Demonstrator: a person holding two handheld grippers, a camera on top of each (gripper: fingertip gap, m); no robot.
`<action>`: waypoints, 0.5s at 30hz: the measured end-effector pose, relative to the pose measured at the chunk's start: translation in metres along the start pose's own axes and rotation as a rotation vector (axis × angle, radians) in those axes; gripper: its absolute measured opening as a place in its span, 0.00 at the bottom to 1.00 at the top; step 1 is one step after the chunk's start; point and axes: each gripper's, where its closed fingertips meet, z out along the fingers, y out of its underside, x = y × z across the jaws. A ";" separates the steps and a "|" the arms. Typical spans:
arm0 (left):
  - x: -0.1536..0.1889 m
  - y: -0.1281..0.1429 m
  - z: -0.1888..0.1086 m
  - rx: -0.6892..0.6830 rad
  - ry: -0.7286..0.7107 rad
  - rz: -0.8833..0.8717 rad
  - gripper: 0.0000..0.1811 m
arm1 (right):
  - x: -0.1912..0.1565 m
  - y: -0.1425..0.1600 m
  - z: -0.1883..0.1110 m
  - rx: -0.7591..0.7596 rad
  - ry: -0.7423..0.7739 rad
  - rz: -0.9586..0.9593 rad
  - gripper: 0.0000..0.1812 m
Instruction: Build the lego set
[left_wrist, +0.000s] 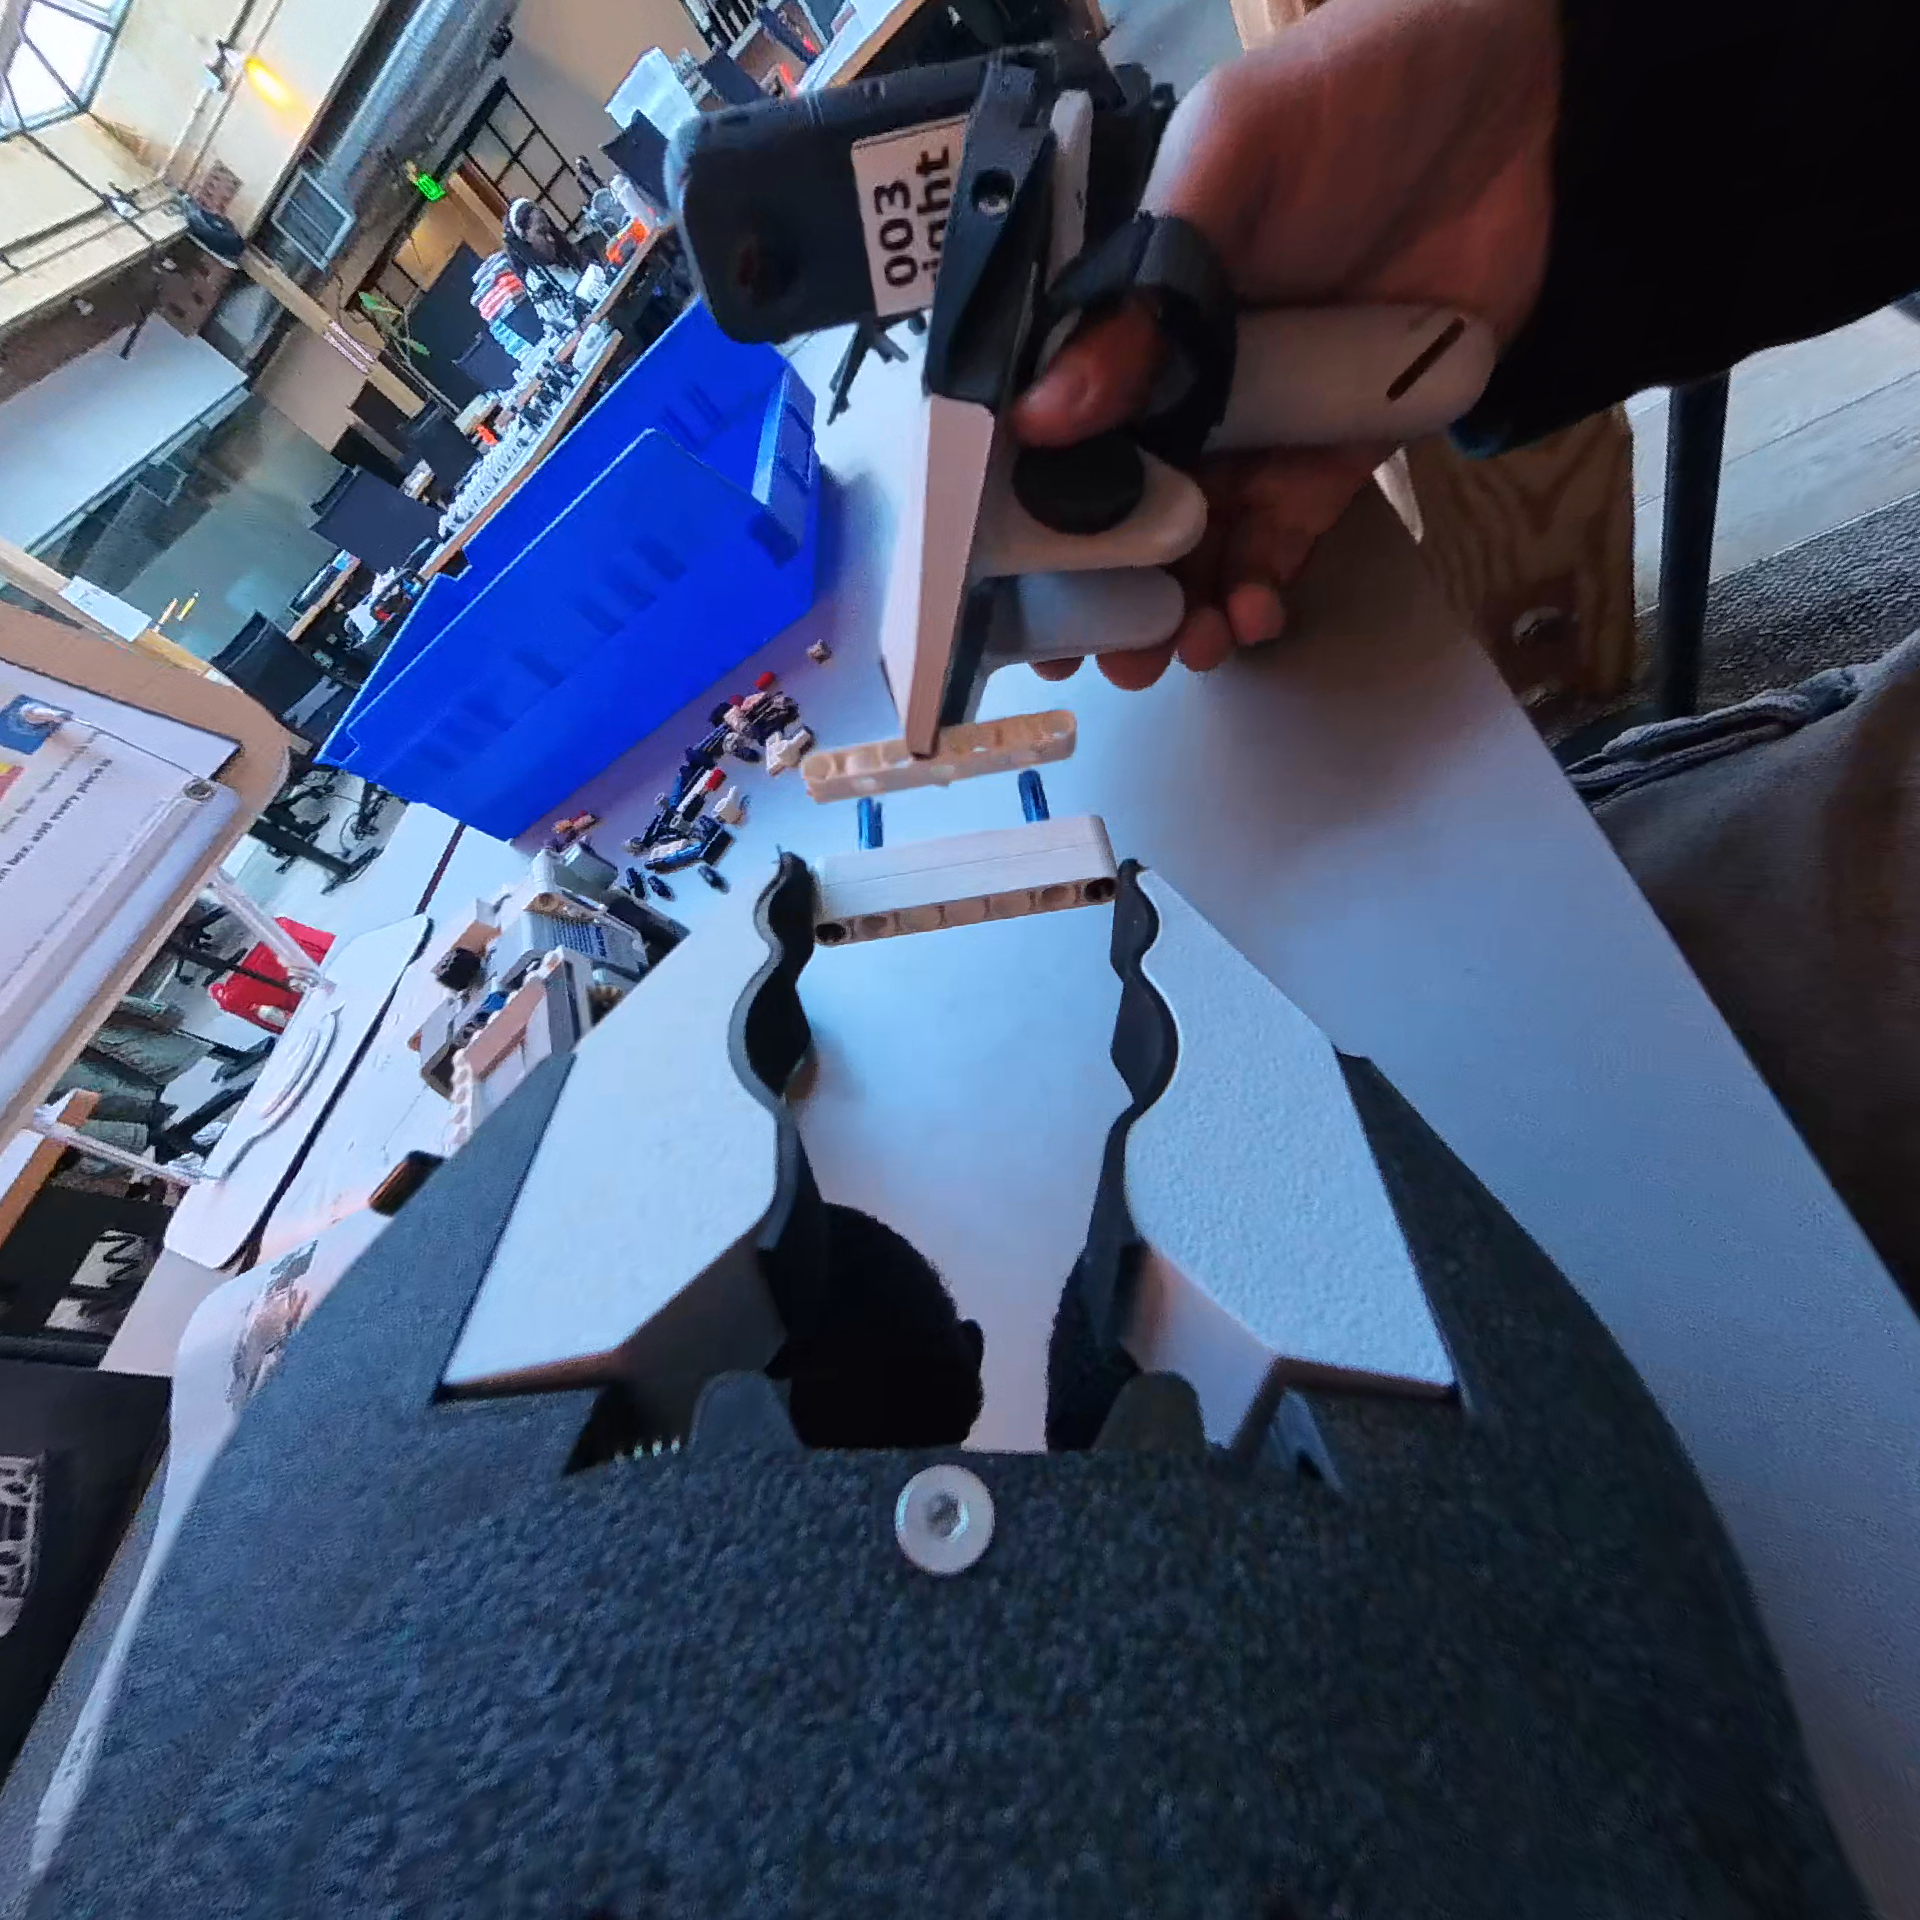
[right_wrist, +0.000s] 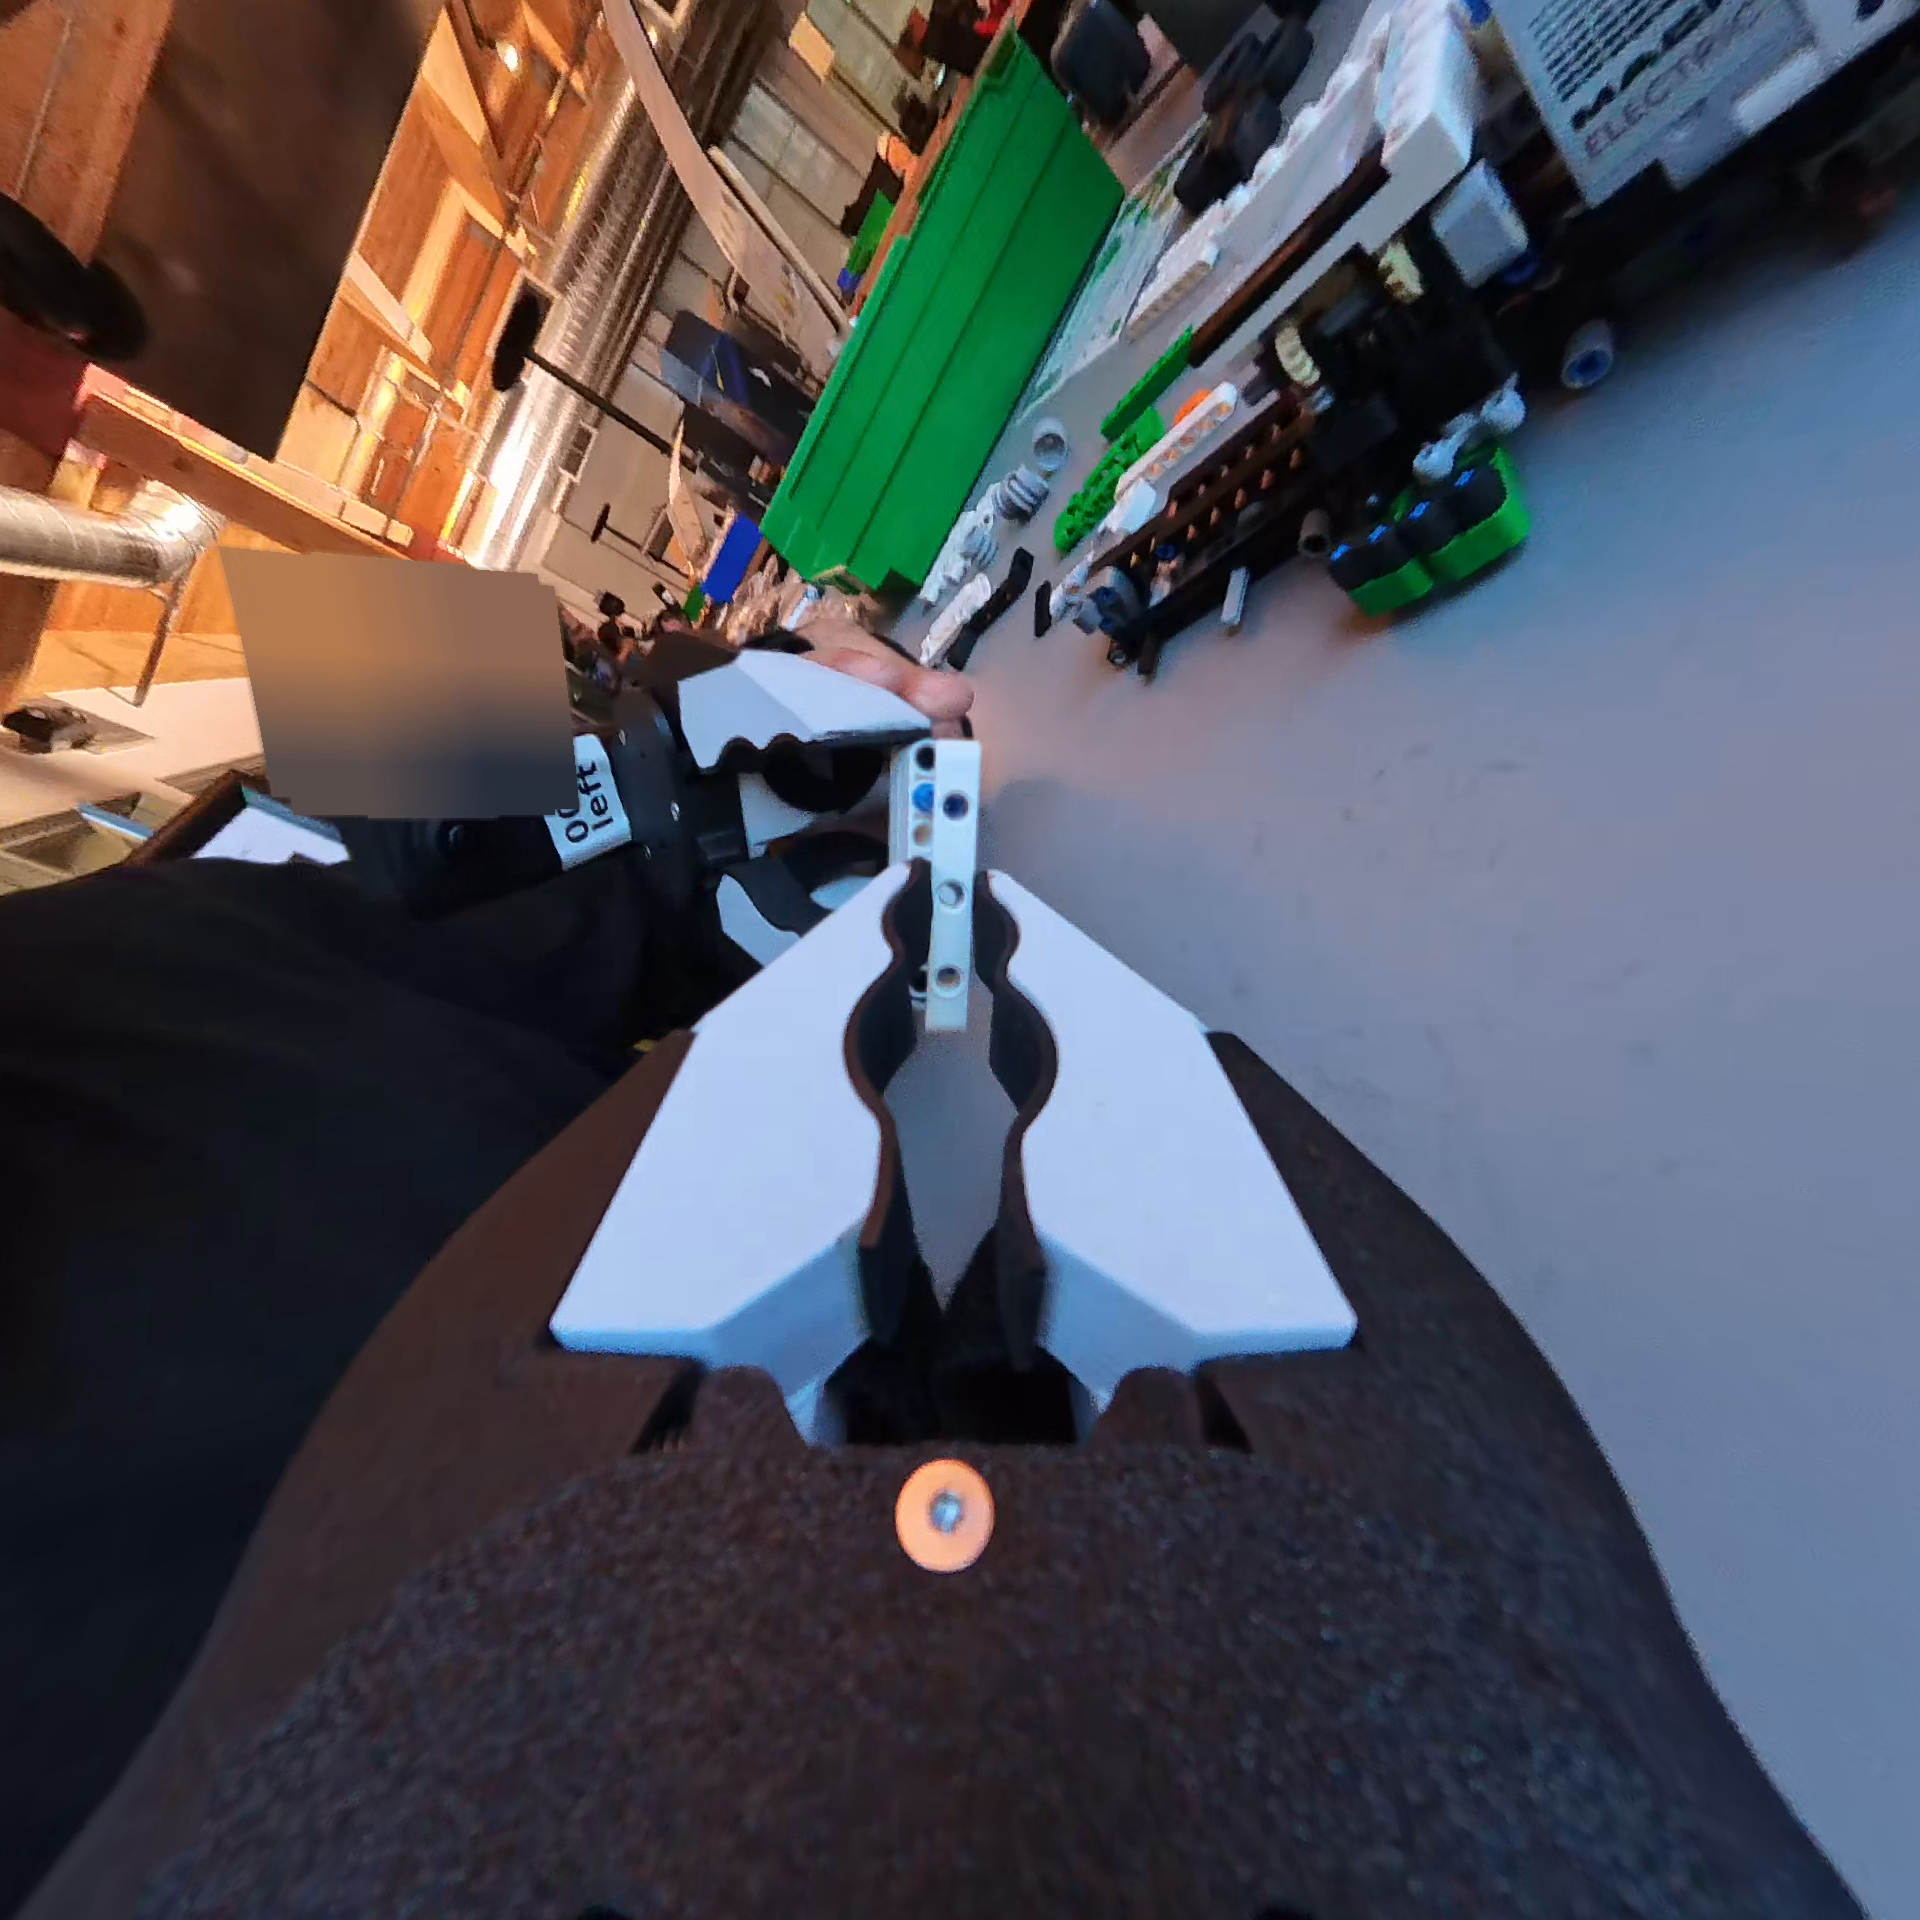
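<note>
The left gripper (left_wrist: 966, 883) clamps a white beam (left_wrist: 966, 868) lengthwise between its fingertips, jaws spread to the beam's length. Two blue pins (left_wrist: 871, 821) stick out toward 12 o'clock. Just beyond, the right gripper (right_wrist: 951, 914) pinches a second white beam (right_wrist: 951, 894) across its narrow width, jaws nearly closed. Loose parts (left_wrist: 717, 769) and a blue bin (left_wrist: 592, 634) lie at 10 o'clock; the bare table (left_wrist: 1351, 935) runs to its edge at 3 o'clock.

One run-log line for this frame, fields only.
left gripper: shut on lower white beam with blue pins | right gripper: shut on upper white beam | beams apart, pins unseated
</note>
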 end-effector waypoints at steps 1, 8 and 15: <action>-0.001 0.000 -0.001 0.004 0.002 -0.004 0.31 | 0.001 -0.004 -0.002 0.022 0.003 0.004 0.03; -0.005 -0.010 -0.008 0.089 0.048 -0.116 0.31 | -0.008 0.003 0.004 -0.037 -0.087 0.064 0.03; -0.005 -0.009 -0.012 0.079 0.037 -0.079 0.31 | 0.012 0.003 -0.004 -0.052 0.051 0.006 0.03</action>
